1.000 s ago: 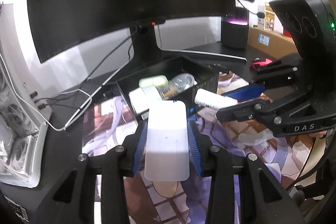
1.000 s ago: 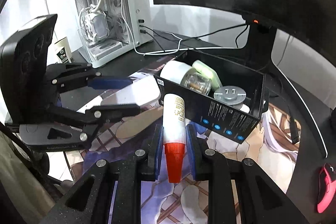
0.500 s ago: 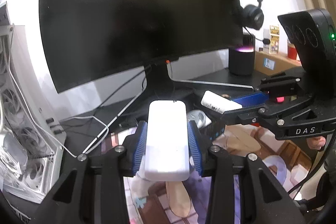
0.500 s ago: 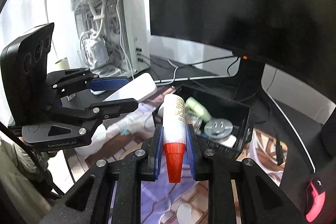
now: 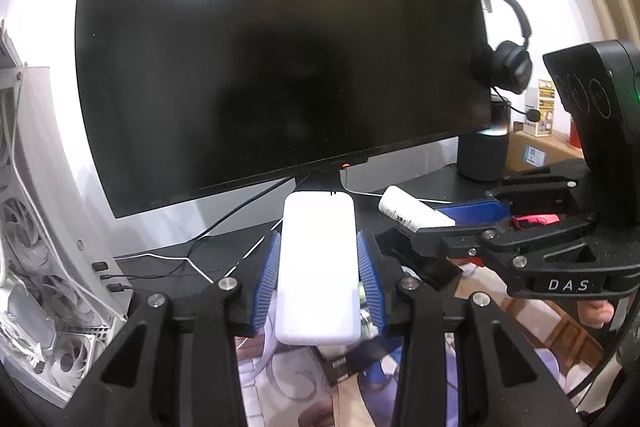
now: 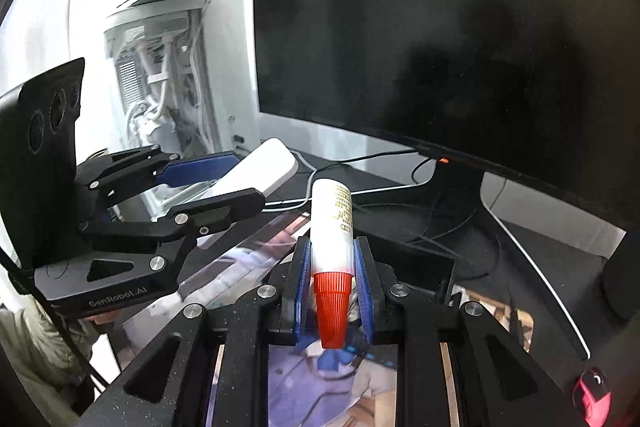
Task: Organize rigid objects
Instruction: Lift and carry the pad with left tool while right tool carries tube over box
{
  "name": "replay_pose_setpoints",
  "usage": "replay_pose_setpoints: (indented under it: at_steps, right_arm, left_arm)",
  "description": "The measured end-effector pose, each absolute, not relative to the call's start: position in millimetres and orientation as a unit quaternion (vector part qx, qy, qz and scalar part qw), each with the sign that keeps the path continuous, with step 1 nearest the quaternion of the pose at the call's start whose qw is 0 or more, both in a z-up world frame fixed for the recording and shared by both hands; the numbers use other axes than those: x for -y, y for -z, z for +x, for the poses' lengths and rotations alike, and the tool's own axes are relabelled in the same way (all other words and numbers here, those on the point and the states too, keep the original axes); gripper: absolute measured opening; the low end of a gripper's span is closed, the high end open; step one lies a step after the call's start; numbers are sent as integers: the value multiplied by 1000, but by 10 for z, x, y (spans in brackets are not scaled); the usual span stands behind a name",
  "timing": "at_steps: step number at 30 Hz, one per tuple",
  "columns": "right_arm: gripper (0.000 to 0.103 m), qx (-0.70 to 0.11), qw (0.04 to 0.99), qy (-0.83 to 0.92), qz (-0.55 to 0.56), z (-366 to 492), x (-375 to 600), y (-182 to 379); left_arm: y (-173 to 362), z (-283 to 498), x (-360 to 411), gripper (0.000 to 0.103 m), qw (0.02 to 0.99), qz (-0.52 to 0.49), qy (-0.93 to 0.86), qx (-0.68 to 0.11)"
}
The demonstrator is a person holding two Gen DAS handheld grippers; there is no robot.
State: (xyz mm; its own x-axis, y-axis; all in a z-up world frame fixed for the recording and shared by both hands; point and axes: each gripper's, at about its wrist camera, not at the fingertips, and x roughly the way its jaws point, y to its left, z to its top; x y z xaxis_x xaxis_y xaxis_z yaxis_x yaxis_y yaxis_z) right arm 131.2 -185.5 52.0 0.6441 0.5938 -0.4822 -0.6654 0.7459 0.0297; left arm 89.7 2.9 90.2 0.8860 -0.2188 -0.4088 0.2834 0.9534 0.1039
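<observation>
My left gripper is shut on a flat white rounded power bank and holds it up in front of the monitor. My right gripper is shut on a white tube with a red ribbed cap, cap toward the camera. Each gripper shows in the other view: the right one with the tube at the right, the left one with the power bank at the left. The black storage box is mostly hidden behind the right gripper's fingers.
A large dark curved monitor fills the background. A white PC case stands at the left. A black speaker and headphones are at the right. A pink mouse lies on the printed desk mat.
Both grippers have risen and tilted upward with their objects. The black box with its contents has dropped out of sight below the fingers, and the monitor now fills both views.
</observation>
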Motion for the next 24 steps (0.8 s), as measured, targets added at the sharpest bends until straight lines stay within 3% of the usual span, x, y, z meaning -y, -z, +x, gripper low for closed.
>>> replay_pose_setpoints:
  at_steps: [24]
  right_arm:
    - [20,-294,902,-314,-31,2083,1929,-152]
  left_arm:
    - [-449,1628,40,39,957,45,124,-259]
